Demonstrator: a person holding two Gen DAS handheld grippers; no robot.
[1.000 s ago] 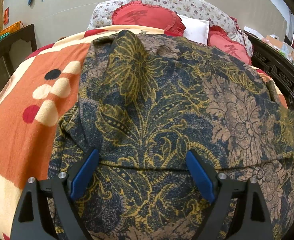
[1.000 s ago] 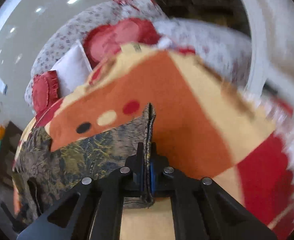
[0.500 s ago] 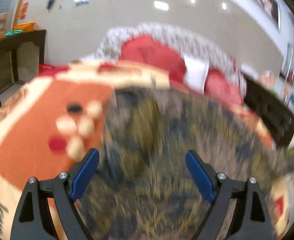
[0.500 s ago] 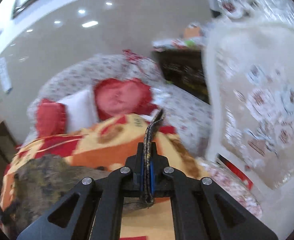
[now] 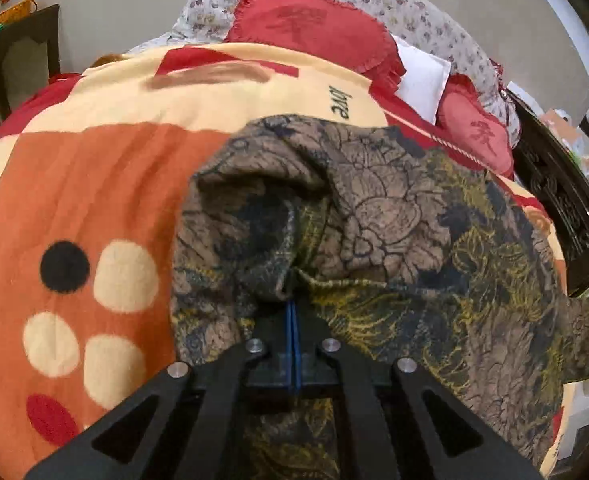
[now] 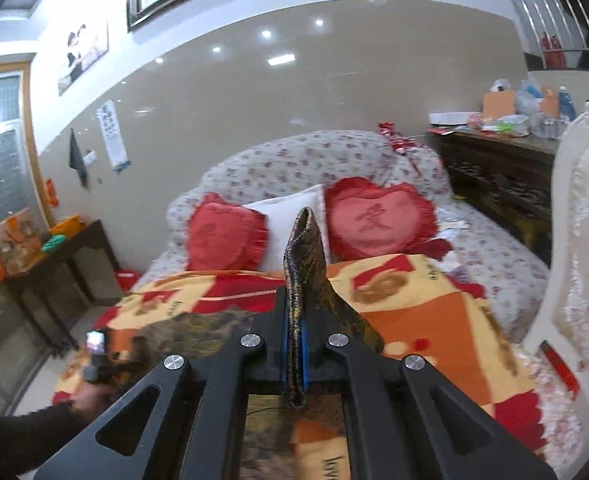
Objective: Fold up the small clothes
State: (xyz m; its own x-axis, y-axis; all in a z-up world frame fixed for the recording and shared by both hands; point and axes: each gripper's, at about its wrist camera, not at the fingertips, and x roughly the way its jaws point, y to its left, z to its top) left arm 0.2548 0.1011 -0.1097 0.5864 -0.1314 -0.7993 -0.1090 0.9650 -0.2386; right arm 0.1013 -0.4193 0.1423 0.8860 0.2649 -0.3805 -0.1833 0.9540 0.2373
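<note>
Both pinching the dark flowery cloth (image 5: 394, 216) on the orange blanket (image 5: 74, 184): left gripper (image 5: 292, 300) just snapped tight on a fold, right gripper (image 6: 294, 320) clamped on an edge.

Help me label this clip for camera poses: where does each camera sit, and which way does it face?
Left wrist: on the left hand-held gripper, angled down at the patterned garment on the blanket; its jaws, just closed, pinch the cloth.
Right wrist: on the right hand-held gripper, raised, facing the floral headboard; shut on a garment edge; a hand and sleeve show lower left.
Shared: garment, blanket, red heart pillows.
</note>
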